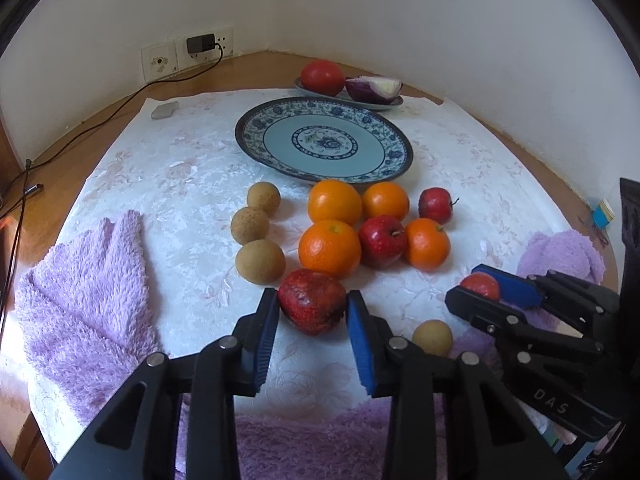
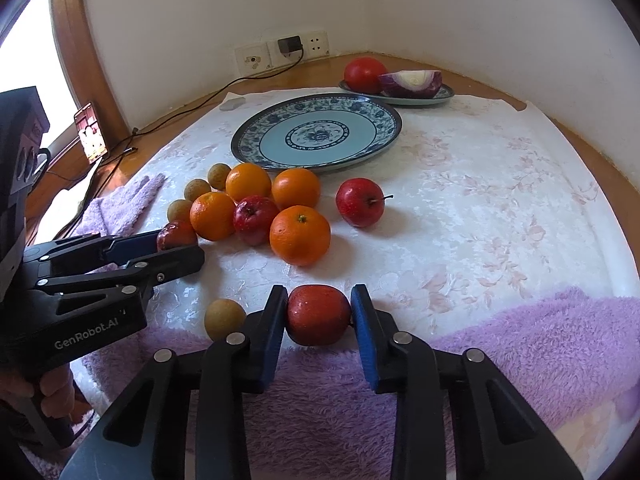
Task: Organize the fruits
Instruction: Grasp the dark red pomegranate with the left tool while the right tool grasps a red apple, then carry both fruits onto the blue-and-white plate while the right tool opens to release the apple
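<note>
My left gripper (image 1: 313, 312) is shut on a dark red strawberry (image 1: 312, 300) at the near side of the fruit pile. My right gripper (image 2: 319, 312) is shut on a small red apple (image 2: 318, 314) at the edge of the purple towel (image 2: 500, 344). Several oranges (image 1: 330, 248), red apples (image 1: 382, 242) and brown longans (image 1: 260, 261) lie grouped on the white cloth. One longan (image 1: 432, 337) lies between the two grippers. The big blue-patterned plate (image 1: 256, 136) stands bare behind the pile. The right gripper also shows in the left wrist view (image 1: 480, 286).
A small plate (image 1: 394, 103) at the back holds a tomato (image 1: 322, 77) and half a red onion (image 1: 374, 89). A purple towel (image 1: 80, 300) lies at the left. A wall socket with charger (image 1: 202, 44) and cables run along the back left. Walls close the corner.
</note>
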